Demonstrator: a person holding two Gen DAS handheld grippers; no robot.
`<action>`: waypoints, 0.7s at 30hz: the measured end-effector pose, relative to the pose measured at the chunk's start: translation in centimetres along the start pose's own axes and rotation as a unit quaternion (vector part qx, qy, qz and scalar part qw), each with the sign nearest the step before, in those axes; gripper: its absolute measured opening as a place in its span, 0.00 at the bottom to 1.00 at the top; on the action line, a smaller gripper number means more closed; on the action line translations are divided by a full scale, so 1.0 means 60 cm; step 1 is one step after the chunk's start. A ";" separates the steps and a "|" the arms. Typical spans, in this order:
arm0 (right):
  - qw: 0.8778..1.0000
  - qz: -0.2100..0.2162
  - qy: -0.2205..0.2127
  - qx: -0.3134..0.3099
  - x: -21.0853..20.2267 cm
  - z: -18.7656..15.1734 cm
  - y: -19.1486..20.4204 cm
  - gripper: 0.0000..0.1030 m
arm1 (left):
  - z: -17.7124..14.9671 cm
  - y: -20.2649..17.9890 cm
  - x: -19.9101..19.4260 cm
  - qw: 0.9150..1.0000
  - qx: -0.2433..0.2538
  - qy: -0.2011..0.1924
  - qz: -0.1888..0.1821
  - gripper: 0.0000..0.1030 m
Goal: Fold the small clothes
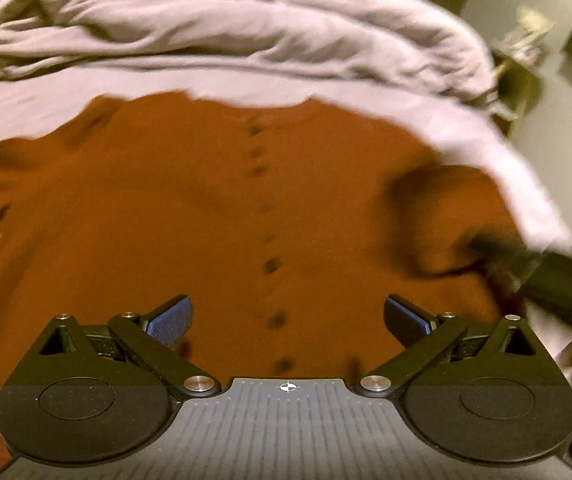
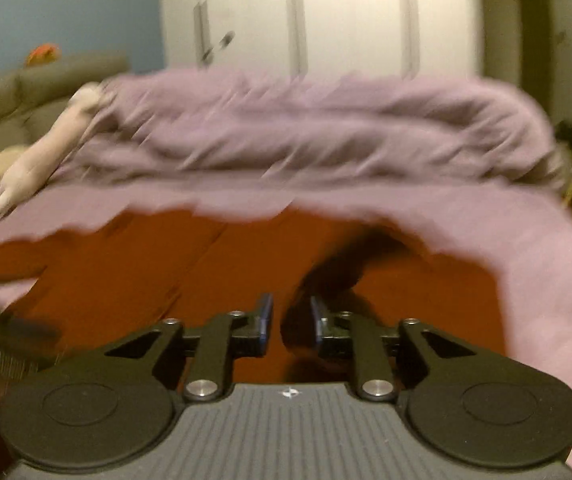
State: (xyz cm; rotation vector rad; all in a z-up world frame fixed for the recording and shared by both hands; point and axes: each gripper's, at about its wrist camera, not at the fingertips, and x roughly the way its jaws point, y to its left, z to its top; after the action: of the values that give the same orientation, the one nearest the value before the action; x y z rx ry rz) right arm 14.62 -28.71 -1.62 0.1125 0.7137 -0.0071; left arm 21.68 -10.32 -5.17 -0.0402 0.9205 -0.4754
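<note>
A rust-orange buttoned garment (image 1: 166,220) lies spread flat on the lilac sheet (image 1: 26,108), with its row of dark buttons (image 1: 270,264) running up the middle. Its right sleeve (image 1: 446,208) is folded inward over the body. My left gripper (image 1: 288,312) hovers over the lower middle of the garment, wide open and holding nothing. My right gripper (image 1: 482,244) comes in from the right, blurred, with its tips at the folded sleeve. In the right wrist view the right gripper (image 2: 292,312) stands a narrow gap open above the garment (image 2: 146,272), with only shadow showing between its fingers.
A crumpled lilac duvet (image 1: 246,28) is heaped across the bed behind the garment. A pale soft toy (image 2: 46,152) lies at the far left. White wardrobe doors (image 2: 346,20) stand behind the bed. The bed's edge (image 1: 526,168) drops away at the right.
</note>
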 end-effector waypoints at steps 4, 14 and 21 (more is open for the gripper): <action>0.999 0.010 0.003 0.048 -0.019 -0.033 -0.007 0.52 | 0.038 -0.019 0.032 0.999 0.006 0.002 -0.049 1.00; 0.987 0.048 0.013 0.154 -0.081 -0.114 -0.083 0.58 | 0.062 0.019 0.160 0.982 -0.136 0.074 -0.111 0.77; 0.978 0.064 0.004 0.197 -0.074 -0.120 -0.094 0.59 | 0.089 0.011 0.180 0.979 -0.137 0.093 -0.122 0.08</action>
State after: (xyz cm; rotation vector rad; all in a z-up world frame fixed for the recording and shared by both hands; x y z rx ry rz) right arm 6.33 -33.70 -4.70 0.5380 0.7048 -0.0247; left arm 31.56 -15.07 -10.22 -0.3677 1.1686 -0.5828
